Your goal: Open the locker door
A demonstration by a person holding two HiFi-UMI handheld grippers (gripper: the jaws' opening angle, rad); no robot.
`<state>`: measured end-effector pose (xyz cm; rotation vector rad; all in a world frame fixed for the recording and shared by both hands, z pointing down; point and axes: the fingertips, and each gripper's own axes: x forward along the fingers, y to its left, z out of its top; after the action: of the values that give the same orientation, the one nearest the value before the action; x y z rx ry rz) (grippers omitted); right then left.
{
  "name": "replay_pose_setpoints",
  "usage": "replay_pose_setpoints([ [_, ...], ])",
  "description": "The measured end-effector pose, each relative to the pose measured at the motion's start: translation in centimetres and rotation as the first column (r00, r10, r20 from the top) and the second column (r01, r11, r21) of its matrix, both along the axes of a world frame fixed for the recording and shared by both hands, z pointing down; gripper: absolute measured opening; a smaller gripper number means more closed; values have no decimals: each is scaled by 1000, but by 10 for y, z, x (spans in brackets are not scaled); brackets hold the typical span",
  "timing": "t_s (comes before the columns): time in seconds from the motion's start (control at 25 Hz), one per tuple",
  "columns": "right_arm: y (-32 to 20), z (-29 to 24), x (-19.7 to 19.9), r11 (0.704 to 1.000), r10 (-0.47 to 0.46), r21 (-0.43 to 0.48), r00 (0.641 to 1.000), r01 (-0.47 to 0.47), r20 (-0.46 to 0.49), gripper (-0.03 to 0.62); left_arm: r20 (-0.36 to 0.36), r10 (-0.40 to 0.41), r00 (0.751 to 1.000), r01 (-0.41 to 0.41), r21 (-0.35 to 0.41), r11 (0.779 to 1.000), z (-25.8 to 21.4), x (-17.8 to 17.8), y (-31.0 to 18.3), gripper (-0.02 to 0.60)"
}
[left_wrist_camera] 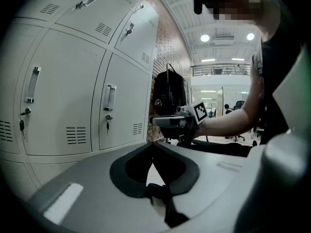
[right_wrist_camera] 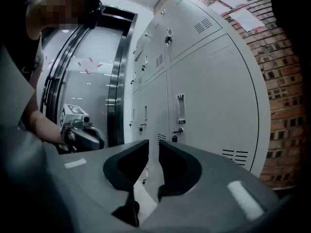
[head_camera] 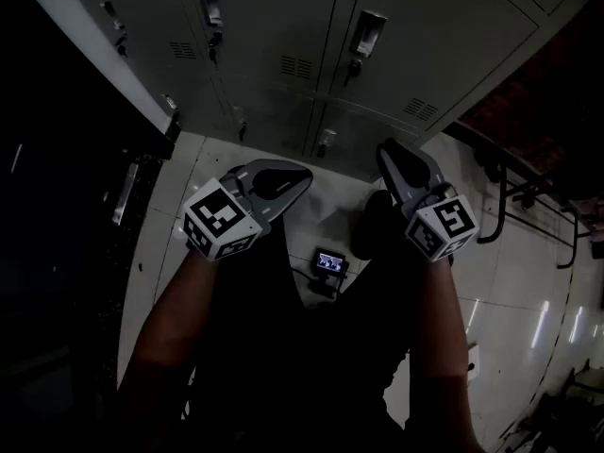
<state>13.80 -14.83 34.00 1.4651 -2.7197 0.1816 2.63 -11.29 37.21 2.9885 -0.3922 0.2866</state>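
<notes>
A bank of grey lockers (head_camera: 425, 36) fills the top of the head view, every door in sight closed, each with a handle (head_camera: 366, 34) and a key lock. My left gripper (head_camera: 304, 173) and right gripper (head_camera: 385, 149) hover side by side short of the lower doors, touching nothing. In the left gripper view the left gripper (left_wrist_camera: 152, 143) has its tips together and empty, with closed doors and a handle (left_wrist_camera: 110, 97) to its left. In the right gripper view the right gripper (right_wrist_camera: 153, 143) shows a narrow gap, empty, below a door handle (right_wrist_camera: 181, 108).
A brick wall (right_wrist_camera: 286, 81) ends the locker row on the right. A metal-framed glass doorway (right_wrist_camera: 116, 81) lies beyond the lockers. A black bag (left_wrist_camera: 169, 93) hangs by the lockers' end. A small lit screen (head_camera: 329, 262) is between my arms; a metal frame (head_camera: 528, 196) stands to the right.
</notes>
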Motion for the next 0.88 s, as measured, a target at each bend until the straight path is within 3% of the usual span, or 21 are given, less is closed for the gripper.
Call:
replay_pose_setpoints([
  [0.24,-55,0,-3,995,104,11,991,-103,-80,80,-8,5,1000,-5,5,1000,0,-5,-1,11],
  [0.52,-149,-36,-12,968,249,78,952,-238,-180,124,-30,-4,1000,4,-8,1000,-1,-15,-2,11],
  [0.68,-154,-18,-7,957,289,30,937,-289,-195,124,-36,-4,999,3,-8,1000,-1,-18,-4,11],
  [0.76,-150,4,-6,952,296,3,921,-306,-252,124,-37,-6,999,6,-12,1000,-1,-19,-5,11],
  [0.8,-147,12,-8,952,296,23,895,-306,-335,129,-38,-7,999,7,-12,1000,-2,-19,-5,11],
  [0.84,-145,18,-13,954,290,72,836,-291,-466,132,-40,-8,999,8,-13,1000,-3,-19,-5,11],
  [0.88,-144,22,-18,957,283,136,731,-255,-621,133,-41,-9,999,9,-14,1000,-3,-19,-6,11],
])
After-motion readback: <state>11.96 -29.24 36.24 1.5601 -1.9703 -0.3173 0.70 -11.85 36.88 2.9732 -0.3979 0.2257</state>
